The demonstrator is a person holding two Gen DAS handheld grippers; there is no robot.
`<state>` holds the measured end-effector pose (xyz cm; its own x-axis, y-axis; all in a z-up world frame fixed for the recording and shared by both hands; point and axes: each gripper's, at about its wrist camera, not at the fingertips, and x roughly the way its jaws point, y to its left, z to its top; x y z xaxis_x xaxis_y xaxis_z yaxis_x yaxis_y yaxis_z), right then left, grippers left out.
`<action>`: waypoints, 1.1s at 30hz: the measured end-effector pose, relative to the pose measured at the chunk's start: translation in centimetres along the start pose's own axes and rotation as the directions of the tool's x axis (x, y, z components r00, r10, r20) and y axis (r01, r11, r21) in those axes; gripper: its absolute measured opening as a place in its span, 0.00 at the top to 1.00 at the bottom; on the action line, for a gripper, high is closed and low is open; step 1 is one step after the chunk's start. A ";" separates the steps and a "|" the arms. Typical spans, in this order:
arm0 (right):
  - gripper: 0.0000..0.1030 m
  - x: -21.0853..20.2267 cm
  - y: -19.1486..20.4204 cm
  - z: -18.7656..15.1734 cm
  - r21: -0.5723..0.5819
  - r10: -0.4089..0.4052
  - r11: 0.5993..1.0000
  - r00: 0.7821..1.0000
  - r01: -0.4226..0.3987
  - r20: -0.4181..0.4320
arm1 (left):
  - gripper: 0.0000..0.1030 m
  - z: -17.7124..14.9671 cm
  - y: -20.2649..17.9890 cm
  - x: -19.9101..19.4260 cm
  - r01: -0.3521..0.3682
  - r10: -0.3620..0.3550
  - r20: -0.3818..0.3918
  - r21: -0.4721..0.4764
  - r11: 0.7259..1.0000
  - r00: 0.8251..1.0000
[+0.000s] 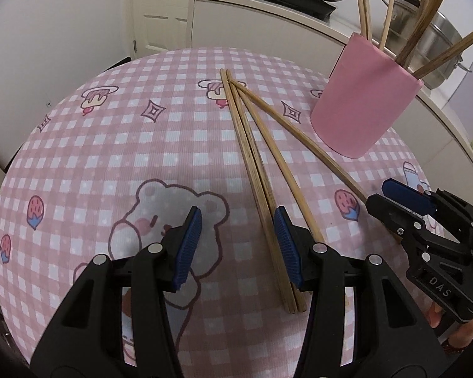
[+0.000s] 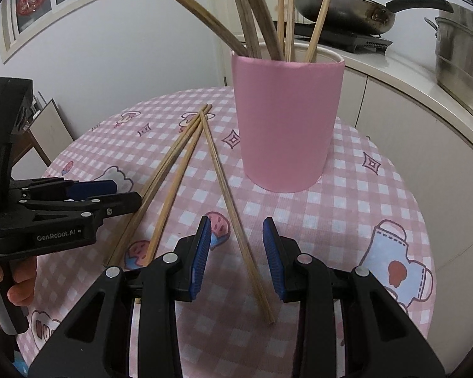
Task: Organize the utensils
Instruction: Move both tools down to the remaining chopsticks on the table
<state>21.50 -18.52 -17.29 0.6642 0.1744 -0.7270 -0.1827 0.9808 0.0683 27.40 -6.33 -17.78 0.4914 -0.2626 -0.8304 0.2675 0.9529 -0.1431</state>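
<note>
The table wore its pink check cloth, and on it, toward the far side, stood the pink cup, upright, already holding a spray of chopsticks that leaned out over its rim. No other container sat on the table. In front of the cup and just left of it lay four loose chopsticks, fanned: far tips bunched together, near ends spread toward the grippers, so each long axis ran away from the hands, roughly along the fingers.

The lone stick on the cup's side lay right between the right gripper's parted jaws, pads clear of it on both sides, nothing held. That hand looked the nearer for this one. The left gripper also stood open and empty; the tight pair ran just inside its right-hand pad, possibly brushing it, hard to call. My read: close, lift, then tip upright toward the cup.
</note>
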 end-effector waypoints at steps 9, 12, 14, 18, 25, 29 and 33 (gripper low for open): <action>0.64 0.3 0.0 0.0 -0.003 0.004 1.000 1.000 -0.005 -0.014 | 0.53 -0.1 0.4 -0.2 -0.026 0.026 -0.011 0.003 1.000 1.000; 0.64 0.3 0.1 0.1 -0.005 0.001 1.000 1.000 -0.001 -0.017 | 0.53 0.0 0.2 -0.1 -0.037 0.037 -0.010 0.006 0.999 0.999; 0.64 0.5 0.1 0.2 -0.009 -0.001 1.000 1.000 0.001 -0.023 | 0.52 0.2 -0.1 0.1 -0.039 0.039 -0.010 0.009 0.999 0.999; 0.64 1.0 0.2 0.2 -0.017 -0.006 1.000 0.999 0.005 -0.043 | 0.52 0.5 -0.5 0.6 -0.052 0.053 -0.010 0.028 0.998 0.999; 0.64 1.8 0.6 0.3 -0.048 -0.031 0.998 0.997 0.028 -0.069 | 0.66 0.8 -1.4 1.2 -0.110 0.109 0.010 0.091 0.990 0.994; 0.77 2.1 1.3 0.4 -0.095 -0.062 0.994 0.995 0.055 -0.073 | 0.93 0.6 -1.0 0.9 -0.115 0.113 0.019 0.102 0.988 0.993; 0.93 1.8 1.6 0.2 -0.109 -0.052 0.993 0.996 0.043 -0.079 | 0.94 -0.2 -0.6 0.2 -0.123 0.121 0.030 0.106 0.987 0.992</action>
<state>22.54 -16.67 -18.42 0.6138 0.1159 -0.7809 -0.2319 0.9720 -0.0381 27.21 -6.91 -17.99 0.5443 -0.1502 -0.8253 0.2915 0.9564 0.0182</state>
